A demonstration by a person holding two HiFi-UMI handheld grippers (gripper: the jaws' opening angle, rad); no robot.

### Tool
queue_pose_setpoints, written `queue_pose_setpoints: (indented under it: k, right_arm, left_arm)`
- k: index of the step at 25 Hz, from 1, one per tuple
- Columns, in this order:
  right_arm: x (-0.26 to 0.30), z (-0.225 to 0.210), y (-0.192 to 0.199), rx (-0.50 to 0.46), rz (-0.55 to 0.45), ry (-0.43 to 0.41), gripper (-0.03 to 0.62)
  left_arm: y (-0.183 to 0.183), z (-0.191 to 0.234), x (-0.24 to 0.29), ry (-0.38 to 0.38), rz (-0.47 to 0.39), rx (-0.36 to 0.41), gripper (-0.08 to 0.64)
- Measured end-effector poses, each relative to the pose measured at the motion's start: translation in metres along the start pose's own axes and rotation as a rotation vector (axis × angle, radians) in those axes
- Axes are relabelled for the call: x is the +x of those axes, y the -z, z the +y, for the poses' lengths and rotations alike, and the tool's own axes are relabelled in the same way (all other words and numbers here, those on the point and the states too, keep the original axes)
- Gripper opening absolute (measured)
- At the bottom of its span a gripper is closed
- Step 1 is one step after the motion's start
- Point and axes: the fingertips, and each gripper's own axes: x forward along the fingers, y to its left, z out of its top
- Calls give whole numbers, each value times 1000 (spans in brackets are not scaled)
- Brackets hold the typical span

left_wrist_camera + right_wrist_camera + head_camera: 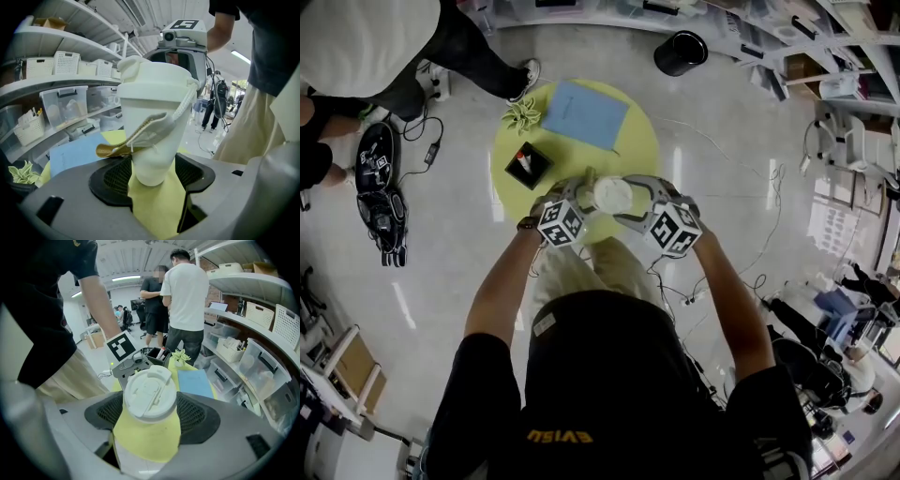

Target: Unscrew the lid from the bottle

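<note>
Bottle [157, 117], one, tight between left gripper [152, 174] jaws; one lid [150, 392] tight between right gripper [150, 413] jaws.

The bottle [140, 112], lid [150, 392] on top, is at the tabletop's [642, 155] near edge, between the left gripper [584, 192] and the right gripper [639, 199]. The pen box [528, 165] lies toward the left edge. Along the far edge, the small plant [523, 115] stands left of the paper sheet [584, 113].

Bottle [151, 154]: white matt plastic, smooth. Lid [150, 391]: white moulded plastic, faint sheen. Strap [150, 129]: pale woven cloth, gold mesh end. Right gripper [151, 414]: grey matt plastic; pads [199, 416] black, cross-hatched. Table [639, 150]: yellow, matt. Sheet [586, 112]: blue paper. Floor [722, 178]: glossy.
</note>
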Motion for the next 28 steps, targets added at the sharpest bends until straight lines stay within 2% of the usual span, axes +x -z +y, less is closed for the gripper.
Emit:
queue_pose_setpoints:
  k: [1, 2, 3, 7, 10, 13, 19, 20, 21, 28]
  right_arm:
    - [1, 2, 0, 26, -2, -13, 376]
    - [0, 3, -1, 80, -18, -15, 441]
    - [-4, 2, -3, 157, -51, 13, 471]
    - [-29, -18, -3, 506, -233, 310, 443]
    - [-30, -18, -1, 662, -307, 458, 425]
    - [-20, -14, -6, 679, -315, 514, 420]
    - [-1, -16, -10, 667, -288, 539, 423]
    - [-1, -16, -10, 652, -275, 545, 407]
    - [-1, -16, -10, 635, -267, 546, 390]
    - [1, -13, -13, 554, -255, 482, 374]
  left_arm:
    - [1, 0, 0, -2, 1, -3, 305]
    - [1, -1, 0, -3, 3, -6, 304]
    - [1, -1, -1, -3, 6, -8, 304]
    - [0, -3, 0, -2, 12, -16, 304]
    - [1, -1, -1, -9, 10, -18, 304]
    - [2, -2, -1, -7, 10, -20, 304]
    - [1, -3, 0, -18, 8, -27, 302]
    - [1, -3, 1, -18, 8, -28, 302]
    - [2, -3, 1, -17, 10, -28, 301]
    - [4, -3, 0, -17, 12, -32, 301]
